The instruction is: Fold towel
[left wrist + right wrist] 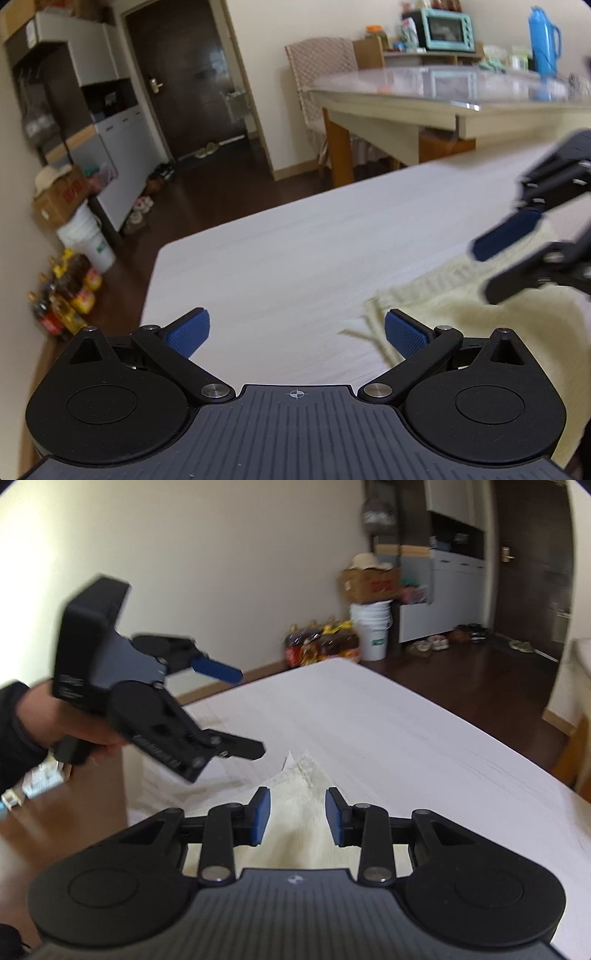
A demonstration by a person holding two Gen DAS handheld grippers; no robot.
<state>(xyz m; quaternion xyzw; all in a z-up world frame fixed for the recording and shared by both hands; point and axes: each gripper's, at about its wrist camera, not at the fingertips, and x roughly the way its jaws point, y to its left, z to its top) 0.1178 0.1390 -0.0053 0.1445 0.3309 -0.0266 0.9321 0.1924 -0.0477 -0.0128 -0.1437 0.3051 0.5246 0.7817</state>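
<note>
Both tools open, empty: left tool (pixel 297 334) over white desk (pixel 277 251), right tool (pixel 297 821) above pale-yellow towel (pixel 295 812).

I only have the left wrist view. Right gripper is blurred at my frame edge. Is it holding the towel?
Observer: No. In the right wrist view the right gripper is open, and the towel shows between its fingers without either pad touching it.
Operator: And my left one, is it over the cloth?
Observer: From the right wrist view the left gripper is open and in the air, above the white table just beside the towel's pointed corner.
Operator: What does the towel look like from there?
Observer: It narrows to a point away from the right camera; the rest is hidden under the gripper body.
</note>
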